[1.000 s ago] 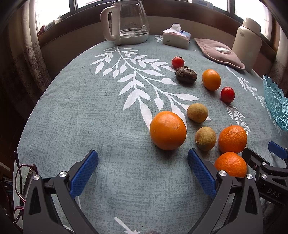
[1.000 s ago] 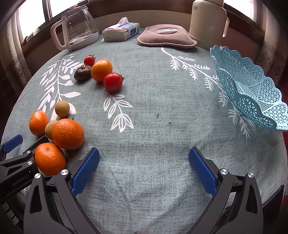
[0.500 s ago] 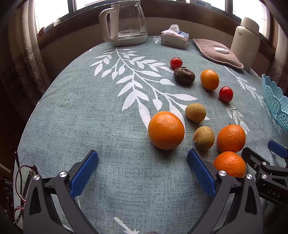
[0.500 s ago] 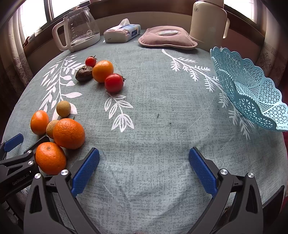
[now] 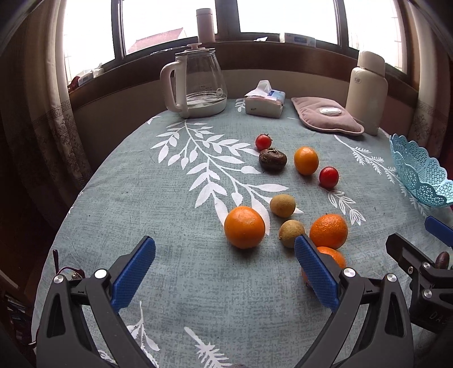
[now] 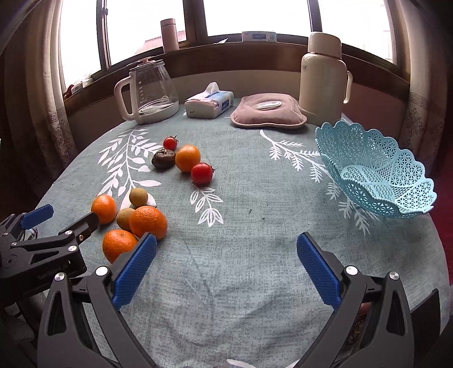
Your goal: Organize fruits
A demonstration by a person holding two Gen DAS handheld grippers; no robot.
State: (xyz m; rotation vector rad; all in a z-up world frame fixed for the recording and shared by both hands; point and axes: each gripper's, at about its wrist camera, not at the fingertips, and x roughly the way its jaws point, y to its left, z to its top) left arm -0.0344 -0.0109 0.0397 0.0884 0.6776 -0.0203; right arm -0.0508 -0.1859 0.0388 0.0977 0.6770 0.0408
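We hold the left gripper [image 5: 223, 271] and right gripper [image 6: 226, 267] wide apart, empty; the nearest orange [image 5: 244, 227] sits just ahead of the left one; firm, round, likely to roll; we'd pinch across its middle

My left gripper [image 5: 225, 266] and right gripper [image 6: 226, 263] look alike: black angular plastic arms, silver screw heads at the joints, and blue textured pads [image 5: 133, 273] on the fingers. I read pale lettering on each black body.

home, kettle [image 5: 198, 85], tissues [image 5: 264, 99], curtained window [image 5: 170, 25]
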